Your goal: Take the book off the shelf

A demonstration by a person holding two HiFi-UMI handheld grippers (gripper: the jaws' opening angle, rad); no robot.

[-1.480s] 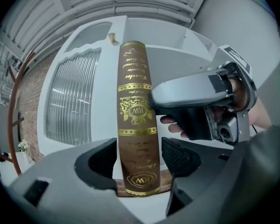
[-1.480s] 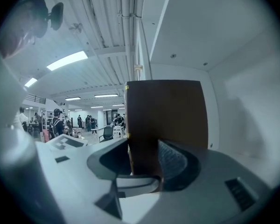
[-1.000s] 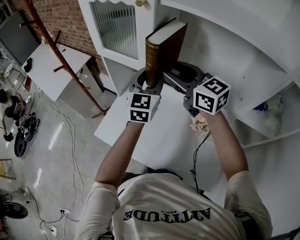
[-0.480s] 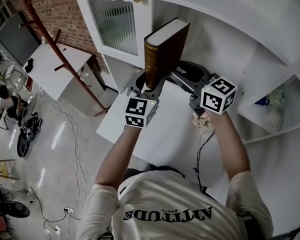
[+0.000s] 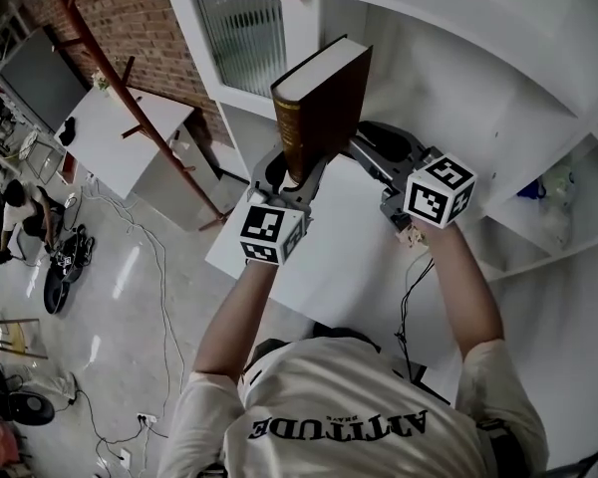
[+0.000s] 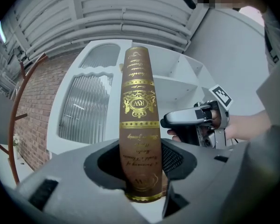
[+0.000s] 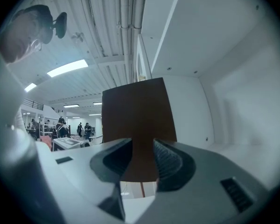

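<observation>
- The left gripper (image 6: pixel 141 171) clamps the lower spine of the brown, gilt-lettered hardcover book (image 5: pixel 324 103), carrying it upright just outside the white shelf (image 5: pixel 458 28).
- The right gripper (image 7: pixel 142 158) has jaws that have just been closing. They are still apart and face the cover without pressing on it, probably ready to steady it.

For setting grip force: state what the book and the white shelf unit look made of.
Book: hardback, brown leather-look cover, smooth with a slight sheen, gold stamped lettering and bands on the spine; real or imitation leather is unclear.
Shelf unit: probably painted wood or board, matte white, even flat surfaces with no grain showing.
</observation>
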